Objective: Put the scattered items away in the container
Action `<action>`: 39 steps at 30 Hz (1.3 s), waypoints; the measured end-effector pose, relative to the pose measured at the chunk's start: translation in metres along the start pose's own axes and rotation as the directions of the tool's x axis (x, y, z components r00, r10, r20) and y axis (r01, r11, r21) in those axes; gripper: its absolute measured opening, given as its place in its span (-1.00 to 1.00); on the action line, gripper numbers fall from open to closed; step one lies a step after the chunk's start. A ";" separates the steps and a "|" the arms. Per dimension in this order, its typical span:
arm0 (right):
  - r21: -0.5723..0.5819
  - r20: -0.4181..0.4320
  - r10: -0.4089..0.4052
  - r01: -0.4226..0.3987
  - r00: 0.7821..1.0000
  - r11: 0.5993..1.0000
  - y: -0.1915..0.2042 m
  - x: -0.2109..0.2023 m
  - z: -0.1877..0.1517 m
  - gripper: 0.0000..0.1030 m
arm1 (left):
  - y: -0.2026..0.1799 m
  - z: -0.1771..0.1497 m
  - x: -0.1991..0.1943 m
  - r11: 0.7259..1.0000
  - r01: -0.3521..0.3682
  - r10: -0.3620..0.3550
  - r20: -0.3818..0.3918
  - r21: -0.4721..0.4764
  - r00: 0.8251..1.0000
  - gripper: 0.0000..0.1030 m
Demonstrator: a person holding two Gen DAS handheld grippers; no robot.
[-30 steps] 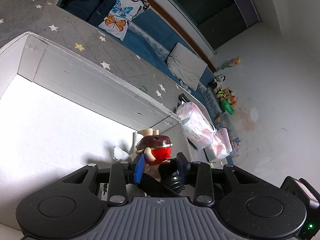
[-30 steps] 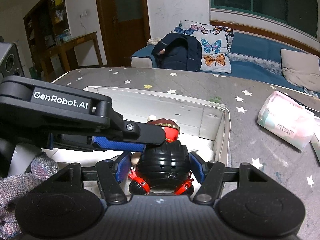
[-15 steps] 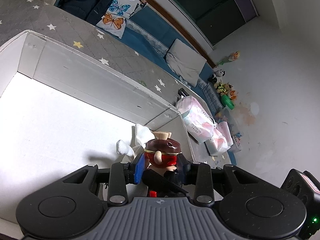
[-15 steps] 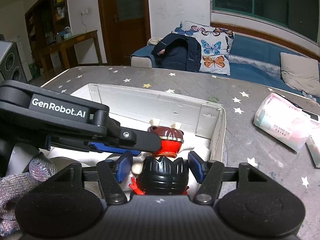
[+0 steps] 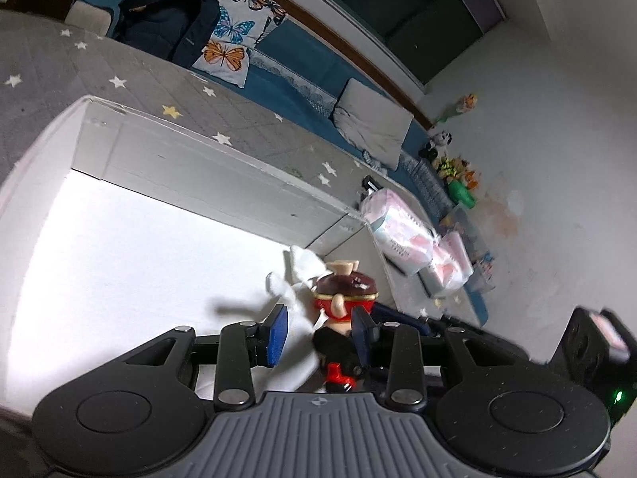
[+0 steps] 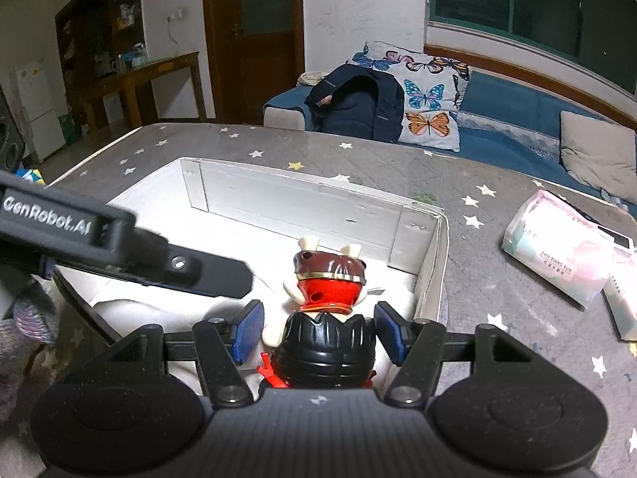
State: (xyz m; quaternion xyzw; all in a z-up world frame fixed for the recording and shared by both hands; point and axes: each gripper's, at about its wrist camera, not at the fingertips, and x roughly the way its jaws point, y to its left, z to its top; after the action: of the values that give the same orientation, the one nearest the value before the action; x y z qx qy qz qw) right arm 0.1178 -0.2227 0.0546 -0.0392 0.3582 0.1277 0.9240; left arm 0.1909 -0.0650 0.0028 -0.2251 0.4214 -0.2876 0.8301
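A toy figure with a red and brown horned head and black body (image 6: 327, 318) stands inside the white cardboard box (image 6: 302, 203), near its right wall. It also shows in the left wrist view (image 5: 344, 298), beside a crumpled white cloth (image 5: 296, 275). My right gripper (image 6: 318, 328) is open, its blue pads apart on either side of the figure's body without touching. My left gripper (image 5: 320, 330) is open too, with the figure and cloth between its pads. The left gripper's arm crosses the right wrist view (image 6: 119, 247).
The box (image 5: 223, 183) sits on a grey star-patterned surface (image 6: 497, 279). Pink tissue packs (image 6: 557, 251) lie to the right of the box. A sofa with butterfly pillows (image 6: 426, 95) and a dark backpack (image 6: 358, 103) stands behind.
Both grippers opened and let go of the toy figure, which now stands in the box. Both grippers have drawn back a little.
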 end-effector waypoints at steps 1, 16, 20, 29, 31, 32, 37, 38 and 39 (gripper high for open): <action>-0.007 -0.001 -0.002 0.001 1.000 1.000 0.000 -0.001 0.000 0.20 | -0.001 -0.001 -0.002 1.000 -0.013 0.013 -0.008 0.015 1.000 -0.28; -0.051 -0.018 0.001 -0.002 1.000 0.999 0.001 -0.006 -0.002 0.25 | -0.014 -0.005 0.008 0.971 -0.125 0.152 -0.125 0.203 0.981 -0.28; -0.083 -0.020 -0.005 0.003 1.000 0.997 0.004 -0.005 -0.003 0.26 | -0.015 -0.004 0.014 0.959 -0.153 0.191 -0.143 0.240 0.971 -0.27; -0.088 -0.019 0.005 -0.006 1.000 0.996 0.001 -0.004 -0.003 0.26 | -0.019 -0.001 0.018 0.927 -0.190 0.243 -0.133 0.322 0.961 -0.38; -0.079 -0.017 0.009 -0.010 1.000 0.997 0.001 -0.004 -0.003 0.26 | -0.022 0.000 0.018 0.910 -0.214 0.269 -0.113 0.355 0.956 -0.42; -0.076 -0.017 0.009 -0.011 1.000 0.997 0.001 -0.004 -0.003 0.26 | -0.024 0.001 0.019 0.901 -0.225 0.281 -0.104 0.372 0.954 -0.43; -0.071 -0.015 0.016 -0.017 1.000 0.997 0.001 -0.002 -0.002 0.26 | -0.032 0.003 0.024 0.831 -0.286 0.346 -0.043 0.477 0.937 -0.47; -0.068 -0.015 0.020 -0.021 1.000 0.998 0.001 -0.002 -0.002 0.25 | -0.033 0.004 0.025 0.816 -0.299 0.360 -0.030 0.494 0.933 -0.47; -0.065 -0.015 0.023 -0.024 1.000 0.998 0.001 -0.002 -0.002 0.25 | -0.034 0.005 0.027 0.804 -0.310 0.371 -0.021 0.507 0.929 -0.47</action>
State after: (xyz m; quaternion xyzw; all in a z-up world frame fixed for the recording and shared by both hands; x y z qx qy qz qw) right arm 0.1148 -0.2224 0.0540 -0.0663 0.3607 0.1497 0.9182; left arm 0.1980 -0.1070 0.0110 0.0920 0.4155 -0.2450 0.8711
